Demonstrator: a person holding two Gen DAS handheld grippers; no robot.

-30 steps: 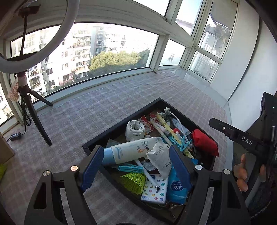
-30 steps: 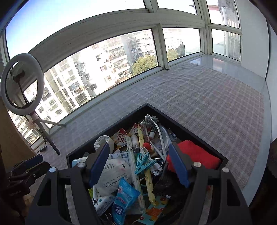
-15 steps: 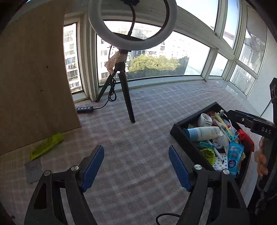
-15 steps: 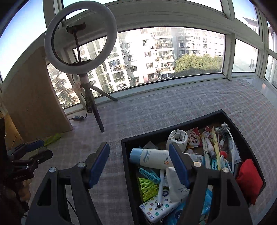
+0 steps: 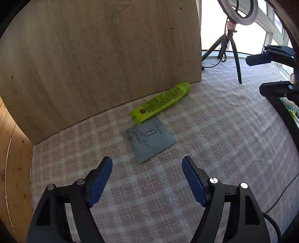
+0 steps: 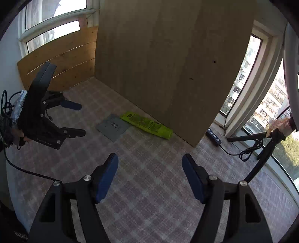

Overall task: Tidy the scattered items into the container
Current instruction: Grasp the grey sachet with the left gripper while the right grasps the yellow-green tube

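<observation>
Left wrist: left gripper (image 5: 147, 168) wide open, empty, has swung off the container to grey sachet (image 5: 149, 141) just ahead; tube (image 5: 160, 102) beyond.
Right wrist: right gripper (image 6: 150, 168) open too, both items ahead-left. Two pickups left.

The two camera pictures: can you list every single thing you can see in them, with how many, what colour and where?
tube: one, lime green, on the cloth by the wooden board
packet: one, grey, flat, touching the tube's end
wooden board: one, tan, upright behind both
checked cloth: one, pinkish, over the floor
ring light: one, white, on a black tripod by the window
power strip: one, black, near the window
left gripper: one, black, blue pads, open
right gripper: one, black, blue pads, open
</observation>
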